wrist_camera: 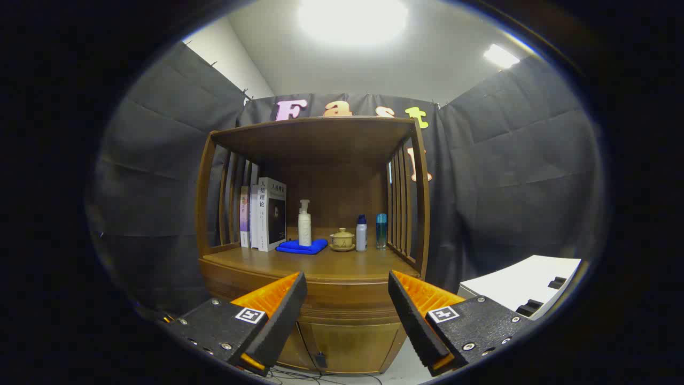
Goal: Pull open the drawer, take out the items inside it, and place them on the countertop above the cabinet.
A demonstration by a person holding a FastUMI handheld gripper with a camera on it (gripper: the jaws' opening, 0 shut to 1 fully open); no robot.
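Wooden cabinet [342, 321] with a slatted hutch standing against the booth wall; its drawer front [347, 300] is closed and lies just beyond and between the fingers of the claw [347, 286]. The claw is spread wide, holding nothing, short of the cabinet. White box [526, 283] beside the cabinet, beyond one finger. On the counter [320, 263], toward the back: upright books [264, 214] at one end; a folded blue cloth [302, 246] carrying a white pump bottle [304, 223]; a lidded teacup on a saucer [342, 239]; a white bottle [362, 233] touching or just beside a blue bottle [381, 231].
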